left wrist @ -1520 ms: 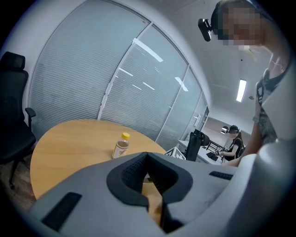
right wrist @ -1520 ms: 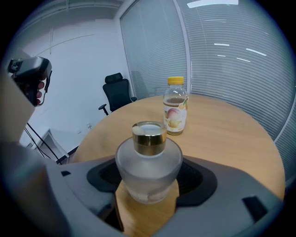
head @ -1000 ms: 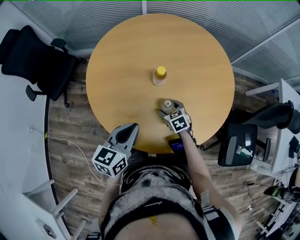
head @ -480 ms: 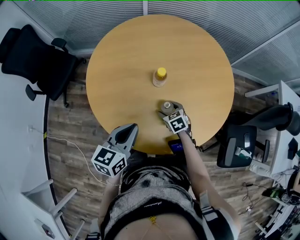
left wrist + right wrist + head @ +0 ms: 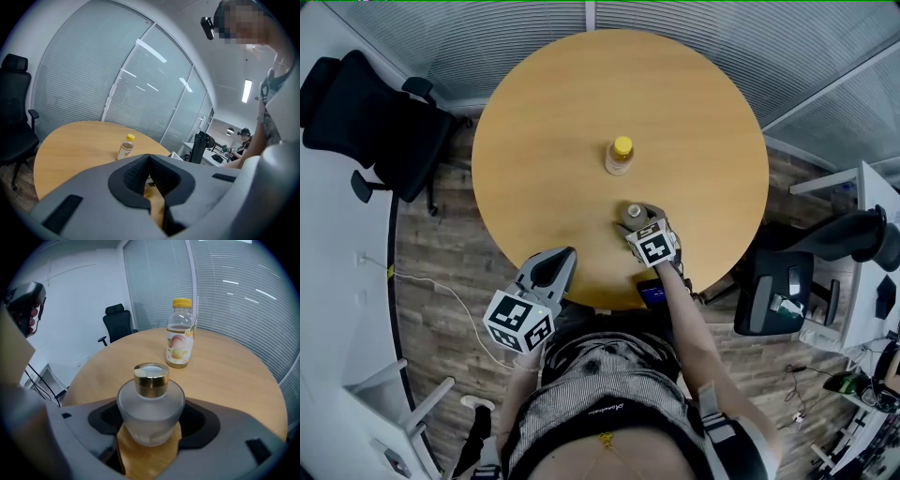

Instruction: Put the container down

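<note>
One container (image 5: pixel 150 411) clamped in right gripper (image 5: pixel 635 216) — near table (image 5: pixel 572 103) edge, left gripper (image 5: pixel 553 267) closed

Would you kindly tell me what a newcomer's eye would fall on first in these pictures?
A frosted container with a gold cap sits by the round table's near edge, clasped by the right gripper. Behind it, near the table's middle, a yellow-capped juice bottle stands upright. The left gripper hangs shut and empty off the table's edge.
</note>
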